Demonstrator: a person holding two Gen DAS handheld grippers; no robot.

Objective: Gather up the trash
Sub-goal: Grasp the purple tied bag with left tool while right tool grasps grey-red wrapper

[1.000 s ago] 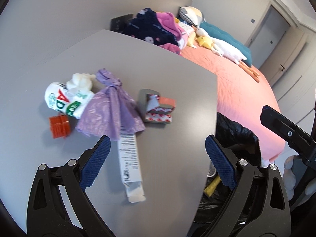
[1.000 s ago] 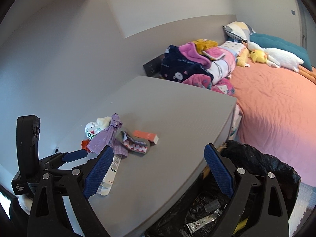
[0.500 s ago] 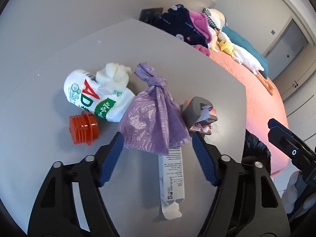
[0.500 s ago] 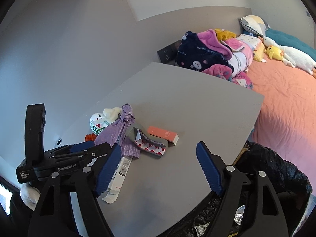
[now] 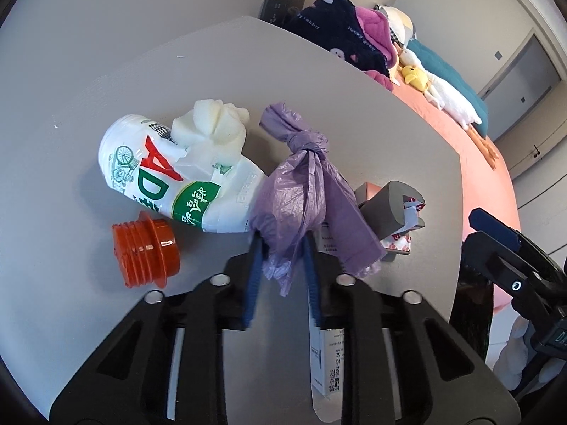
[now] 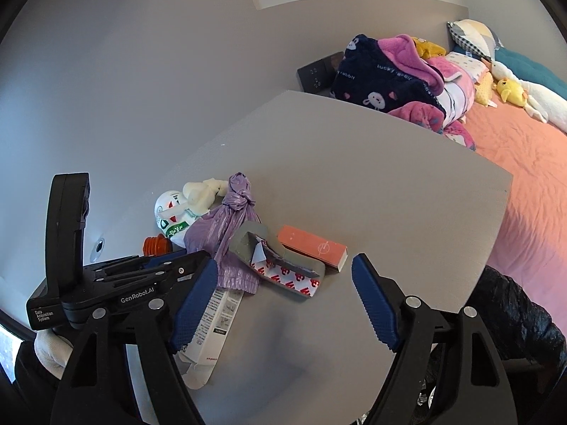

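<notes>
— Left tool (image 5: 281, 248): what's it doing?
— Clenched on the lower folds of the knotted purple bag (image 5: 304, 191), which lies on the tabletop (image 6: 372, 177) near its left edge, touching the white bottle (image 5: 170, 173).
— And the right tool (image 6: 283, 297)?
— Spread wide, holding nothing, hovering over the near edge.
— How far along, would you say?
— Early, I'd judge. The bottle, orange cap (image 5: 145, 248), foam wad (image 5: 212, 127), grey tape strip (image 6: 280, 262), pink box (image 6: 312, 248) and long white carton (image 6: 212, 322) all lie uncollected. The black trash bag (image 6: 514, 304) waits off the right edge.
</notes>
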